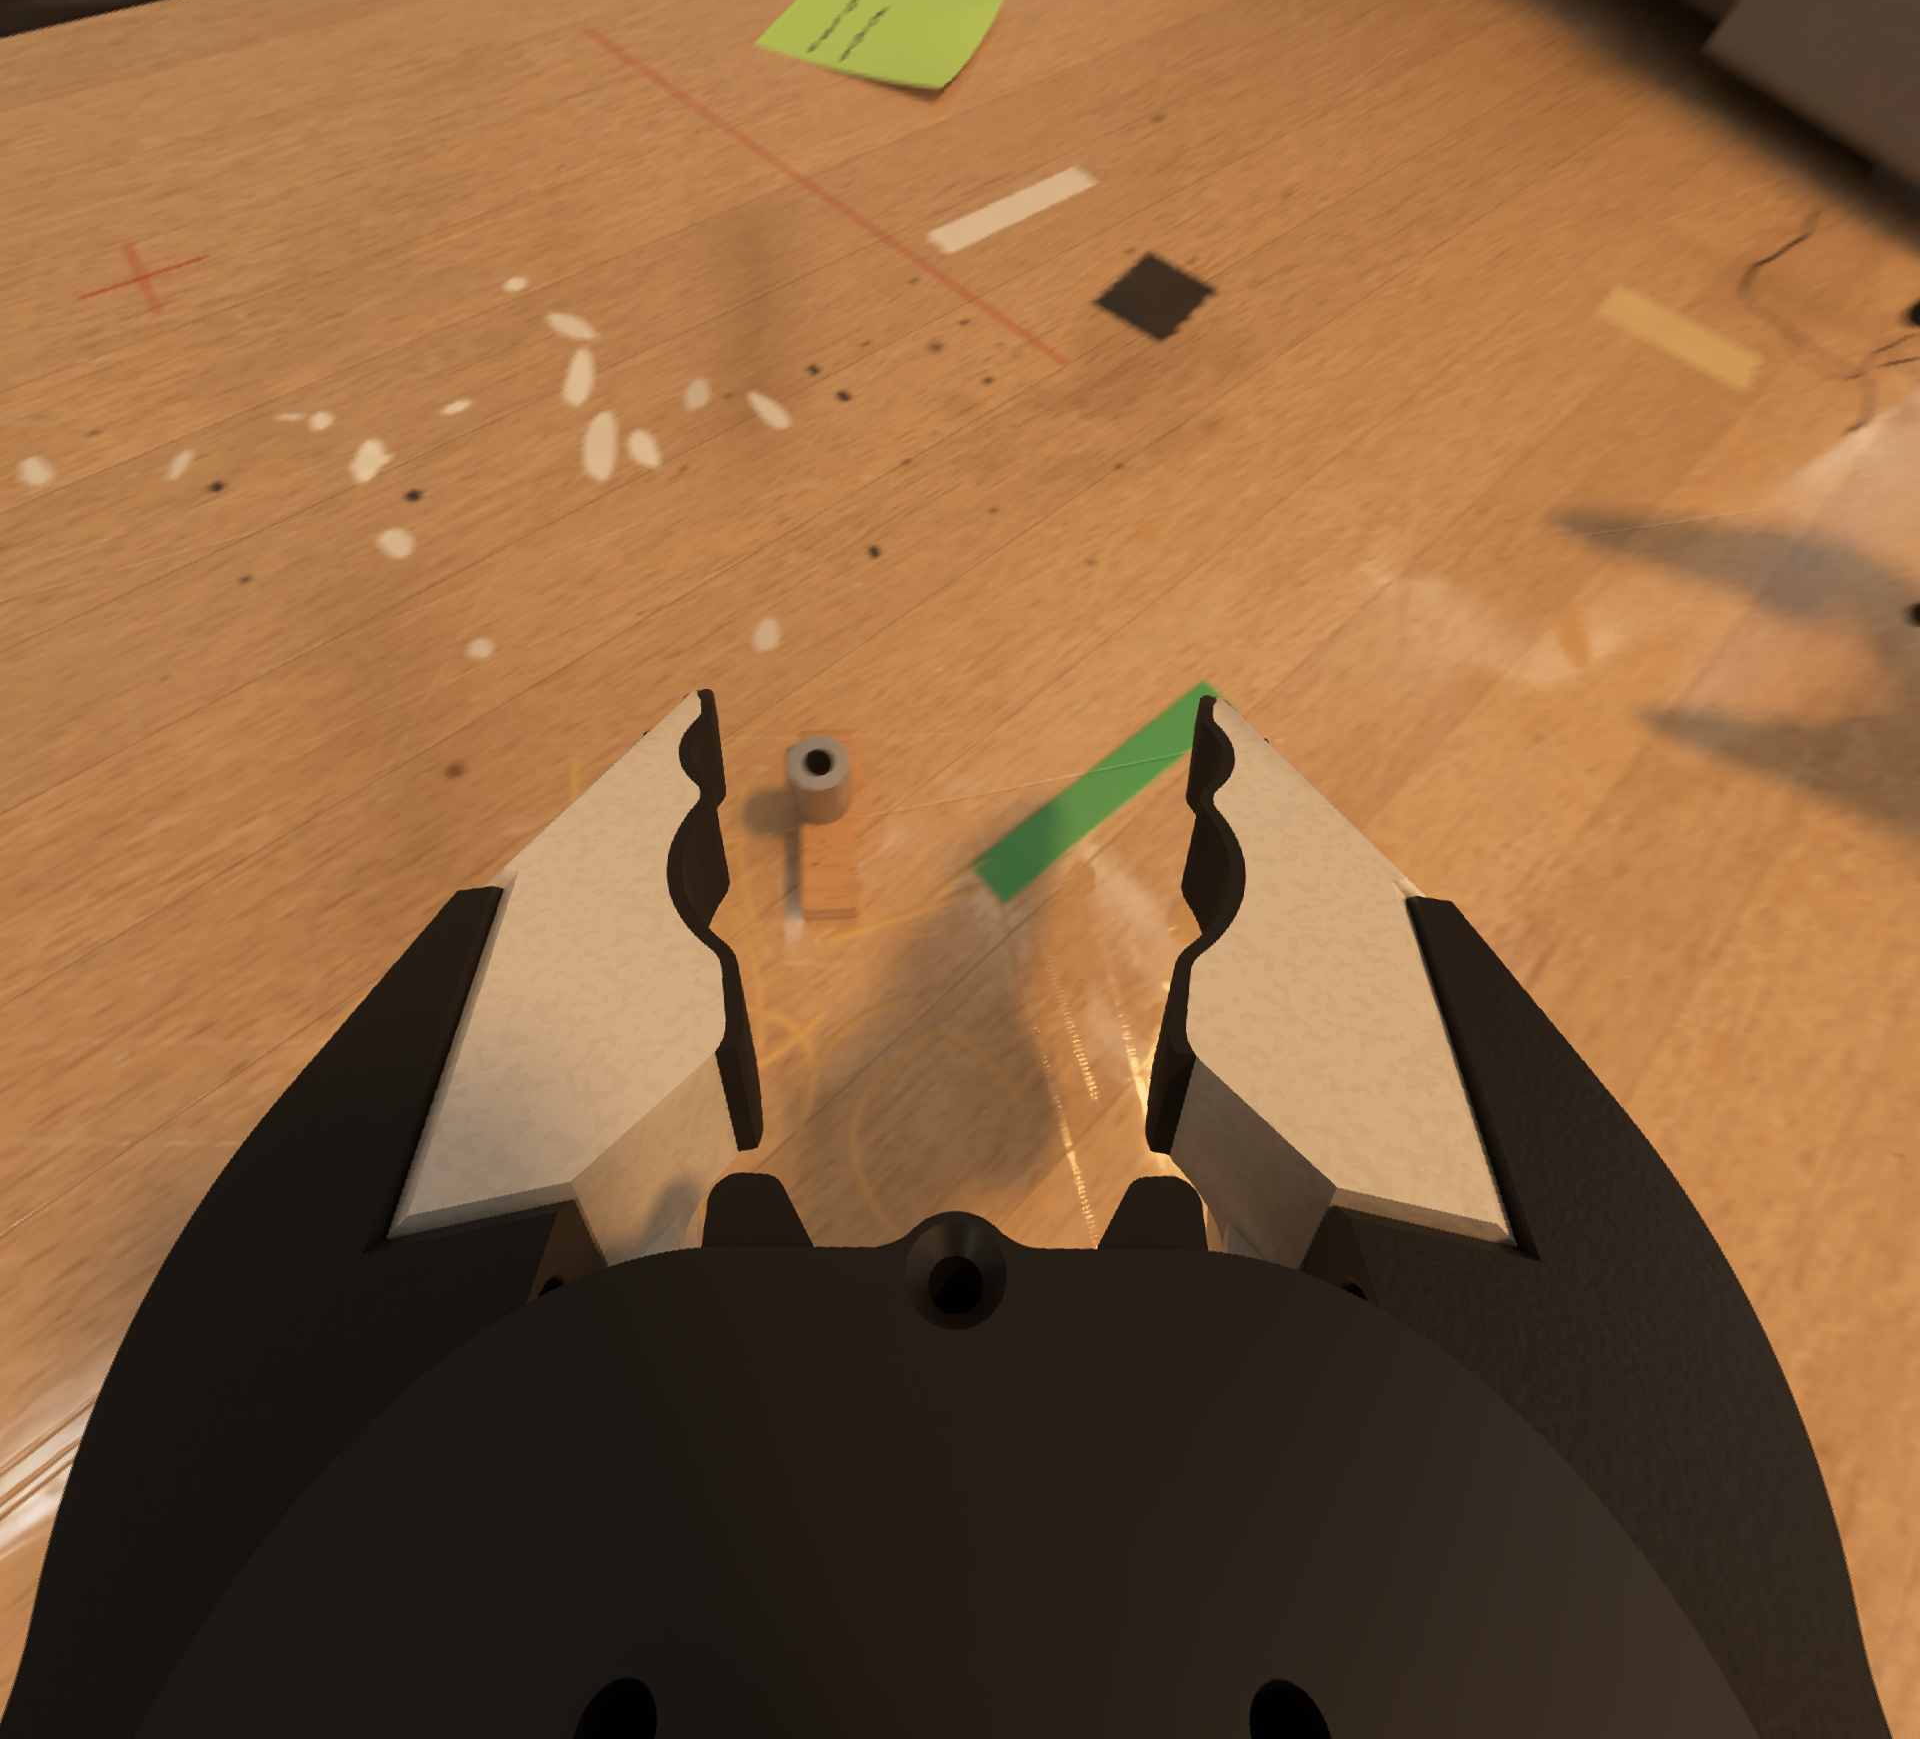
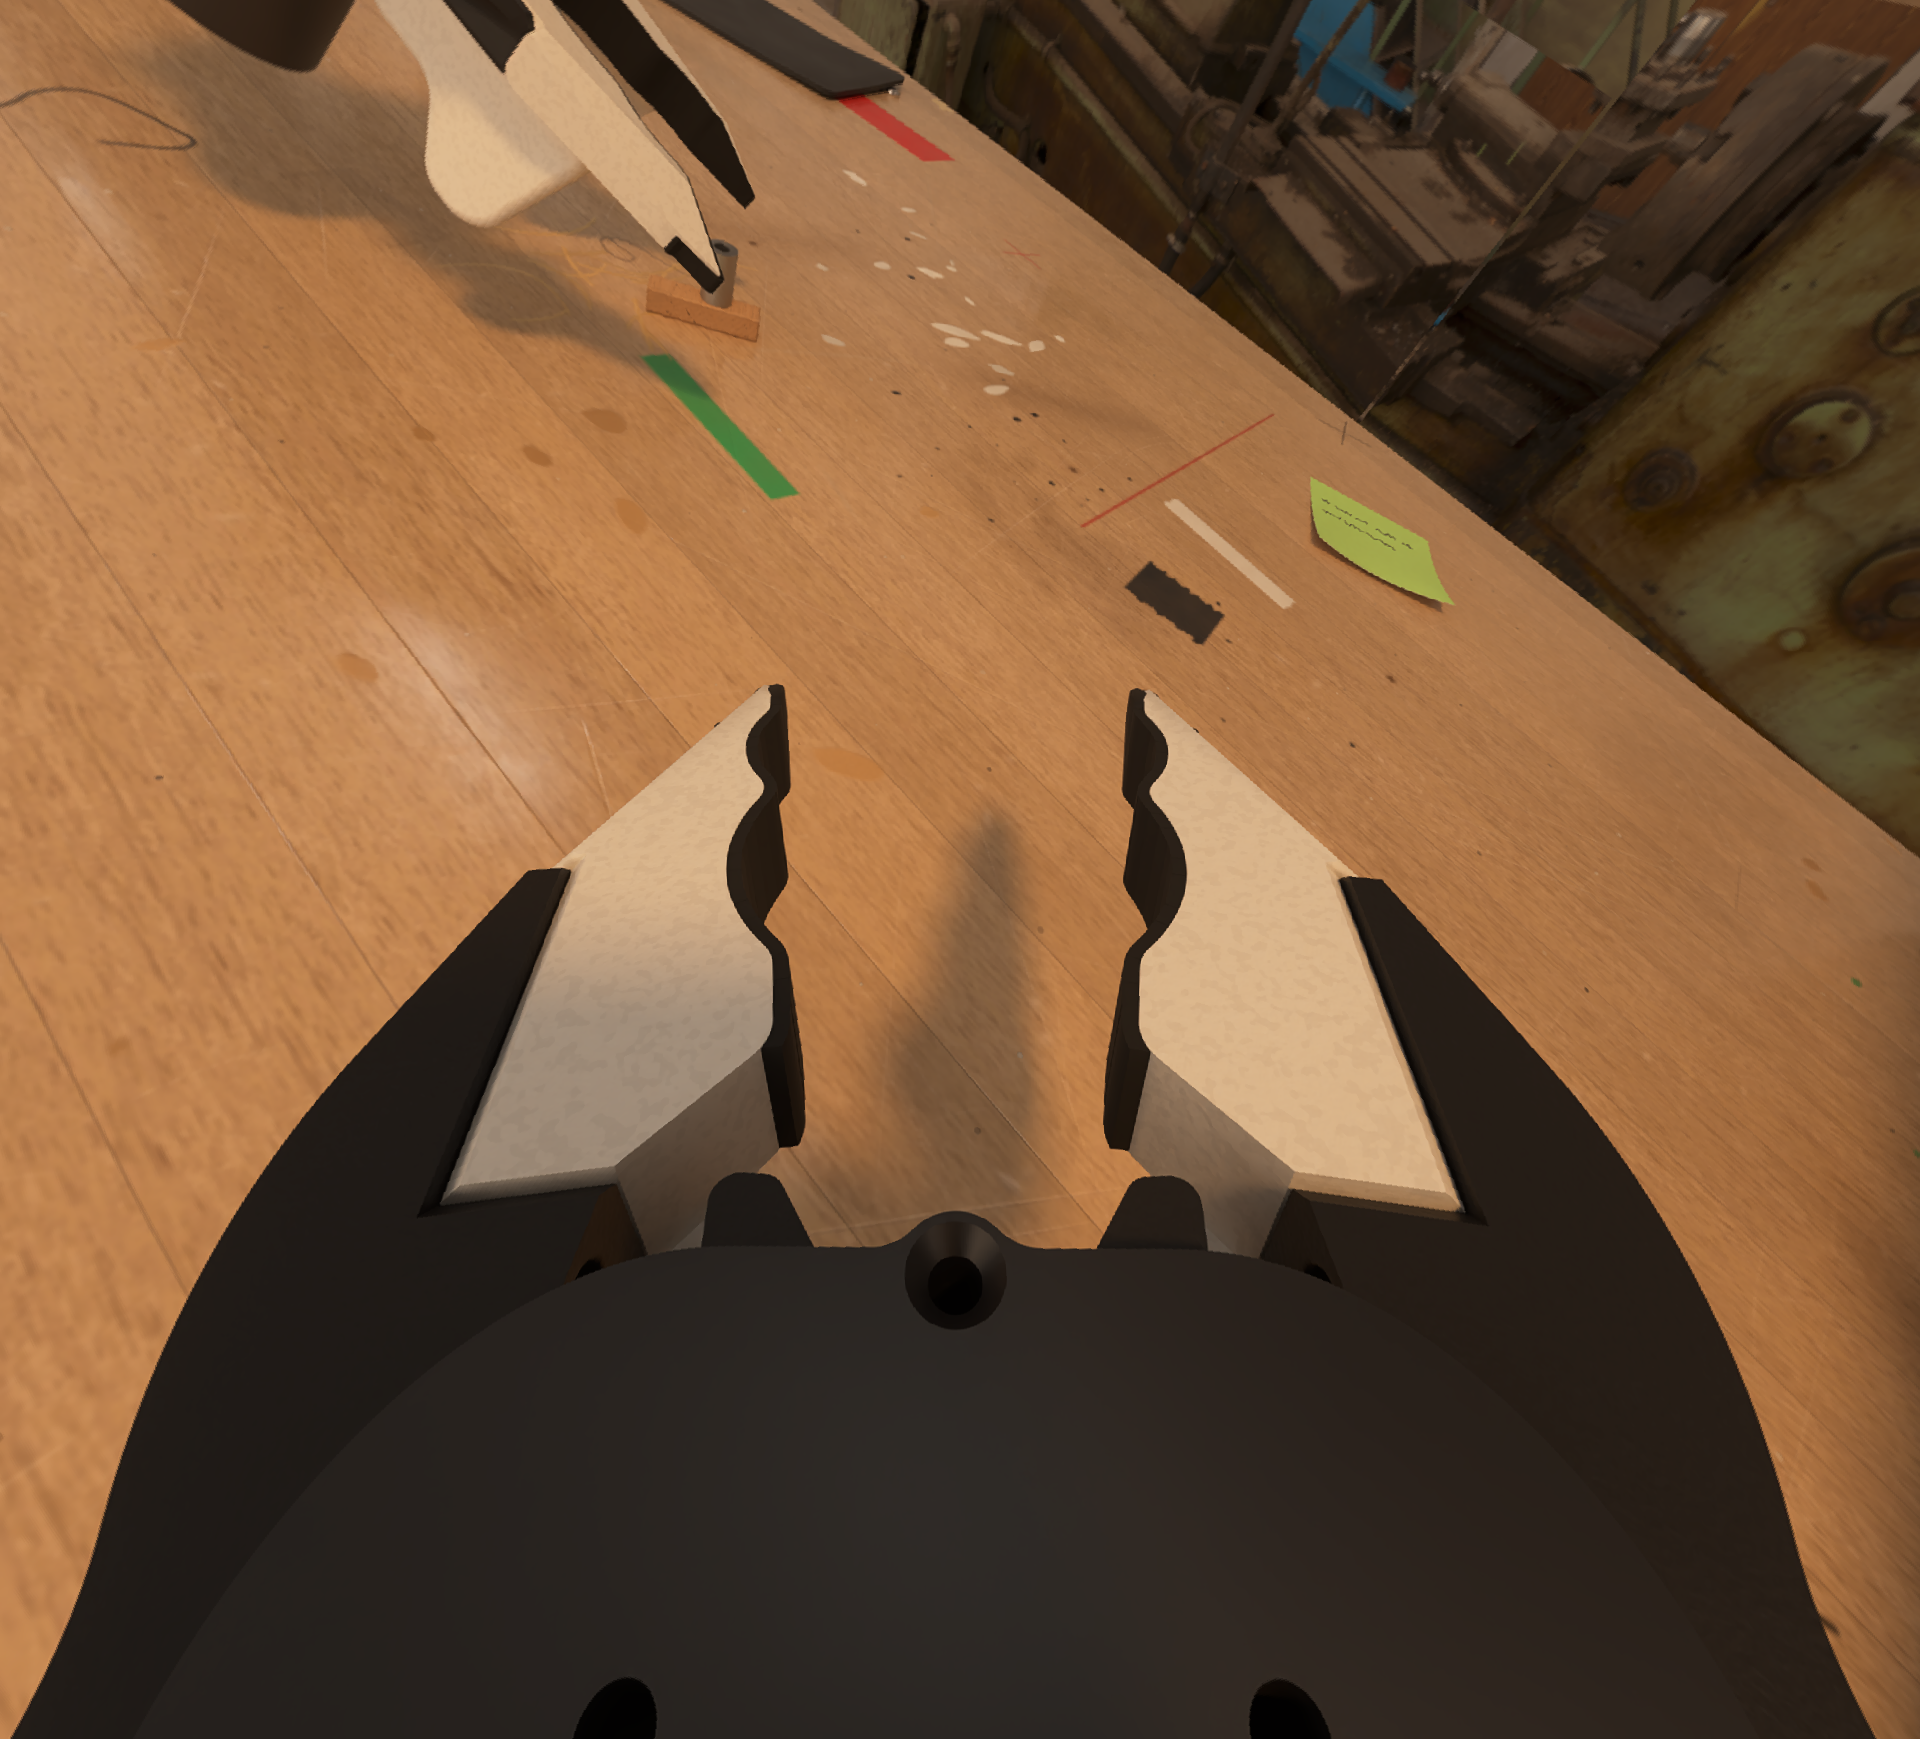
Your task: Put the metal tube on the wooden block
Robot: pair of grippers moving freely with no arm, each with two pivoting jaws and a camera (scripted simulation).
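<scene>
Standing upright on one end of the flat wooden block (image 1: 829, 868), the little metal tube (image 1: 818, 777) has its open bore facing up. Left claw (image 1: 954, 702) hangs right over it, fingers spread wide, gripping nothing. Strip of green tape (image 1: 1091, 801) lies just beside the block on the desk (image 1: 312, 754). Right claw (image 2: 954, 697) is well off to the side, also spread apart and empty. Green sticky note (image 1: 883, 25) sits farther back.
</scene>
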